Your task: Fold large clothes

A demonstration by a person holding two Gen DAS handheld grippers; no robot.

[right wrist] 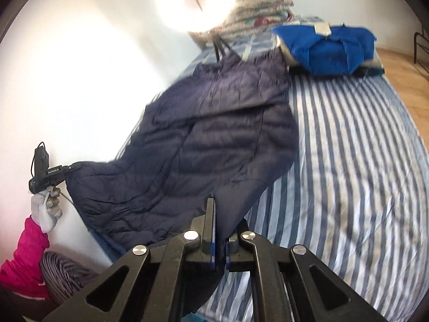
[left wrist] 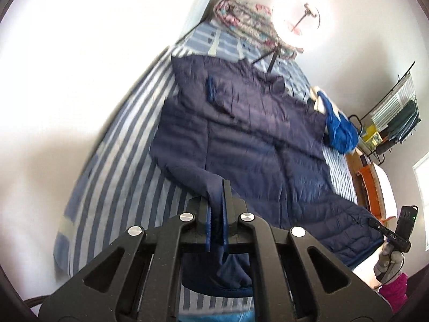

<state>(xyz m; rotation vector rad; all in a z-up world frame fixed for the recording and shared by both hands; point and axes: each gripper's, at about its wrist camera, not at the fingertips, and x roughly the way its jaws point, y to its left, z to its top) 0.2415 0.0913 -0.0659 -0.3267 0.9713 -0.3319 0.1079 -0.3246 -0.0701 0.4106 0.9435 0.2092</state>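
Striped bed (right wrist: 348,147) carries my navy puffer jacket (left wrist: 241,123); left tongs (left wrist: 216,212) and right tongs (right wrist: 220,230) each pinch its near hem: soft, light, slippery, so corners grip best.

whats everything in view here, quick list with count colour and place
puffer jacket: 1, navy, spread on the bed, near hem lifted
bedsheet: 1, blue and white stripes, covers the bed
folded garment: 1, bright blue, far end of the bed
blanket pile: 1, patterned, head of the bed
ring light: 1, glowing white, on a tripod beyond the jacket
left gripper: 1, black, shut on the jacket
right gripper: 1, black, shut on the jacket
sleeve: pink, lower left of the right view
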